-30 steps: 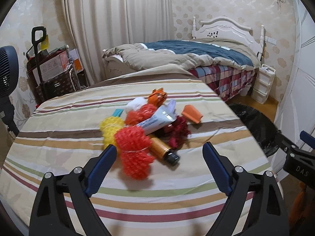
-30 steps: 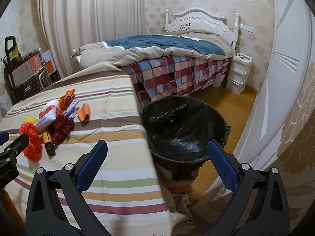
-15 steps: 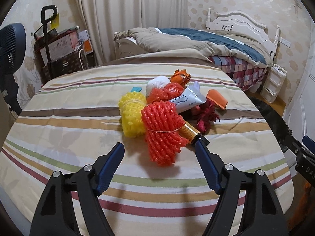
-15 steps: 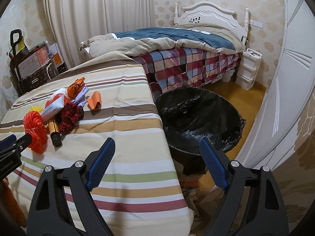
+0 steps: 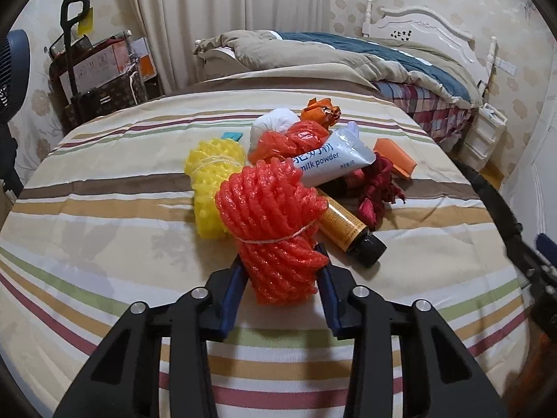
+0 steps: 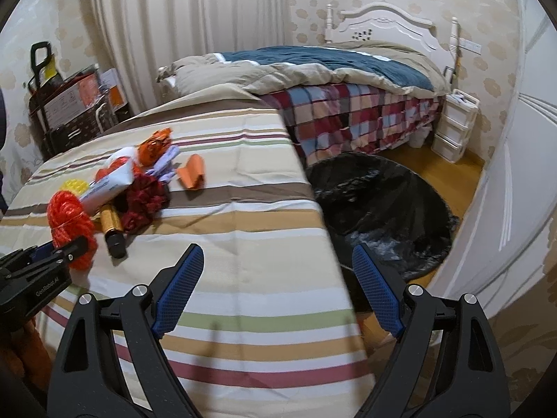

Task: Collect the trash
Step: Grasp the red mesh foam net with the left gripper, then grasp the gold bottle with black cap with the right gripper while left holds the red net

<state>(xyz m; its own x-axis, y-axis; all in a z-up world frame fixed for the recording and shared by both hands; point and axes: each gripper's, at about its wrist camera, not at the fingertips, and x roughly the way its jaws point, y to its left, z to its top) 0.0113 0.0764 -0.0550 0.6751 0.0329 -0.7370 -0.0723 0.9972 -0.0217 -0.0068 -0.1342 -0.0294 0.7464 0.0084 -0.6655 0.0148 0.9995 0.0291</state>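
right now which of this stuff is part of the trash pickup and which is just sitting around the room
Part of the job:
- red foam net, with the left gripper closing on it
- yellow foam net
- milk powder tube
- amber bottle
- orange wrapper
- black-lined bin

Just lying about:
- bed
- white drawers
- fan
- cart of boxes

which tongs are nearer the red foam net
Left. The left tongs are closing around the red foam net, which sits between their pads. The right tongs hang open well to its right, nearer the bin.
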